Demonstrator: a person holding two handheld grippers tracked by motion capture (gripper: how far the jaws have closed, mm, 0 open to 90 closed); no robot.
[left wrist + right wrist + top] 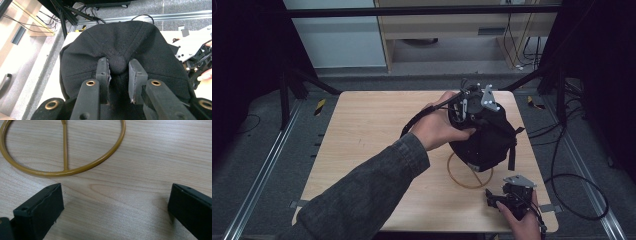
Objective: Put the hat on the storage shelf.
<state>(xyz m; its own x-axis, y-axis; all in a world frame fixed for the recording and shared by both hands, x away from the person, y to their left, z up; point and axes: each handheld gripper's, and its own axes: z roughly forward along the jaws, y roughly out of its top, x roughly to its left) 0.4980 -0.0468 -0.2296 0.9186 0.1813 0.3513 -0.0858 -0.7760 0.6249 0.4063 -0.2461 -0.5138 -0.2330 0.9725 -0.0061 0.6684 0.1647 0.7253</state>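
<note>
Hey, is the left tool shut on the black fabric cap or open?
Shut: the left tool pinches the button atop the black fabric cap between its pads.

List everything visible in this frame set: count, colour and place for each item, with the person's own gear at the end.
cap: one, black, held above the right half of the table, pinched at its top button
cap button: one, black, on the crown between the left fingers
ring stand: one, yellow-brown wire hoop with a bar, lying on the table below the cap
table: one, light wood, centre
floor rails: two, grey metal, either side of the table
cabinet: one, light wood, behind the table
left gripper: one, black, shut on the cap
right gripper: one, black, open, near the table's right front corner
sleeve: one, dark grey, left forearm
</note>
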